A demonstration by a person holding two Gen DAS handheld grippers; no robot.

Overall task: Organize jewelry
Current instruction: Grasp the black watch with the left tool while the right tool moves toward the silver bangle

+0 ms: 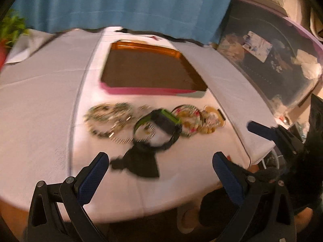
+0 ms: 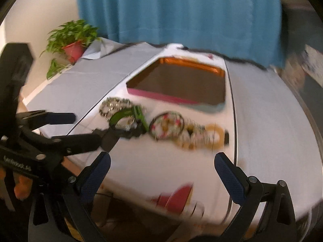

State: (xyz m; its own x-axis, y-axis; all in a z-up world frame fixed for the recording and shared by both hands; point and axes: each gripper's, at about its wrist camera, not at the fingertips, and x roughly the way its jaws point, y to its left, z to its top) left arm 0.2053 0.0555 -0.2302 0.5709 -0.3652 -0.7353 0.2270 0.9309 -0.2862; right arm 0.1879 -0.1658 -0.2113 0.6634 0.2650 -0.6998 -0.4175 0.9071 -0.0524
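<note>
White cloth covers the table [image 1: 50, 111]; bracelets [image 1: 153, 123] lie near the tray [image 1: 149, 72]. Left gripper [image 1: 159, 161] and right gripper [image 2: 161, 161] gape wide, empty.

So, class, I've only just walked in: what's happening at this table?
A person holds two grippers over a white-covered table. A row of jewelry lies on the cloth: beaded bracelets, a black and green band and colourful bangles. Beyond it sits an empty tray. The left gripper and right gripper are both open, holding nothing. Nothing is in the tray yet.
</note>
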